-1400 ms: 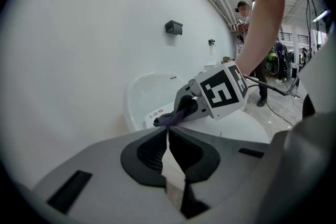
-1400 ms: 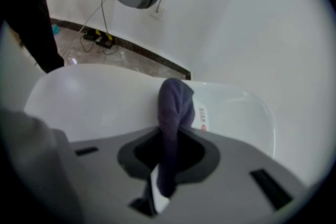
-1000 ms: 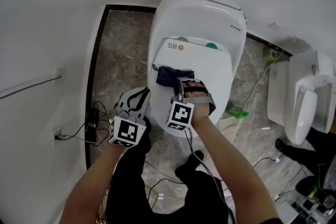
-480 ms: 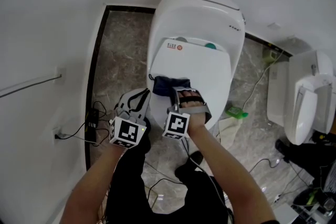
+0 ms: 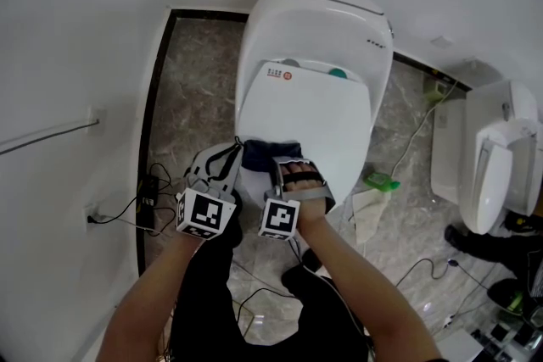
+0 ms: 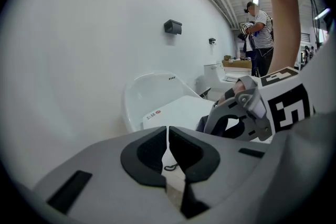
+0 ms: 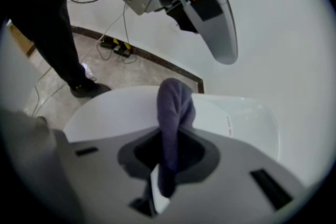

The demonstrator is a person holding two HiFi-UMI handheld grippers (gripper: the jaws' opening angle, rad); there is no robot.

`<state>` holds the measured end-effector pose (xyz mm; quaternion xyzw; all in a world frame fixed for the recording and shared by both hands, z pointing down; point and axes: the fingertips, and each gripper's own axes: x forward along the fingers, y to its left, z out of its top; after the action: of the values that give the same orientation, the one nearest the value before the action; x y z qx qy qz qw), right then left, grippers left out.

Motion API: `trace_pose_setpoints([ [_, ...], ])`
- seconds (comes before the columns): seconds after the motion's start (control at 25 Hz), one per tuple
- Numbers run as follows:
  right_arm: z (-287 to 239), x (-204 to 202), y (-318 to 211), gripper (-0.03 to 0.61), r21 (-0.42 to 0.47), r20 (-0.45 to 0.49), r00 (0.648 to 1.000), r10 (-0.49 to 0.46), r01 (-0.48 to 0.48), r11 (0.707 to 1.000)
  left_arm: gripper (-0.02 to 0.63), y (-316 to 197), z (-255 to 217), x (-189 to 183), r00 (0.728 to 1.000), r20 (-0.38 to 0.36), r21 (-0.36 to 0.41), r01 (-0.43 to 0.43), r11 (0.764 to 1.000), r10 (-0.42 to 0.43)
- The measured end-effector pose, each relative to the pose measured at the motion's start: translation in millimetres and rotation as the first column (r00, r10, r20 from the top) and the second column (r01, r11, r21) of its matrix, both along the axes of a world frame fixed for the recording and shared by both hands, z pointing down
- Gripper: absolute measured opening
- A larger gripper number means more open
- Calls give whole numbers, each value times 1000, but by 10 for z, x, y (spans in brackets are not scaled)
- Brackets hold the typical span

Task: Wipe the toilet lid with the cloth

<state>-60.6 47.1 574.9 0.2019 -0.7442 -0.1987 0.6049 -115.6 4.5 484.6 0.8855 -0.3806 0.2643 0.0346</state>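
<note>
Cloth [image 5: 268, 153] pulled to front of toilet lid [image 5: 310, 106], pinched in right tongs [image 5: 286, 166]; left tongs [image 5: 226, 158] closed, empty.

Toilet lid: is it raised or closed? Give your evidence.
Closed. The toilet lid lies flat, its top facing up, and the cloth rests on its near end.

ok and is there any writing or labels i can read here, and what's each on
Nothing is legible.
Red-printed label at the back edge of the toilet lid: too small to read.
Dark mark on the toilet's rear housing: too blurred to read.
Marker cubes: patterns only, no words.
</note>
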Motion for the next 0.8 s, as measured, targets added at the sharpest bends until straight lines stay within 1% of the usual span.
trace_pose_setpoints([
  [0.56,51,-47,415,64,-49,-16,999,-30,29,998,29,99,11,158,1000,10,-8,-14,1000,14],
  [0.72,42,-78,517,64,-57,10,1000,-27,28,998,29,91,24,188,1000,12,-12,-14,1000,14],
  [0.8,51,-60,581,64,-75,10,999,-32,33,997,29,96,27,212,1000,13,-16,-18,1000,18],
])
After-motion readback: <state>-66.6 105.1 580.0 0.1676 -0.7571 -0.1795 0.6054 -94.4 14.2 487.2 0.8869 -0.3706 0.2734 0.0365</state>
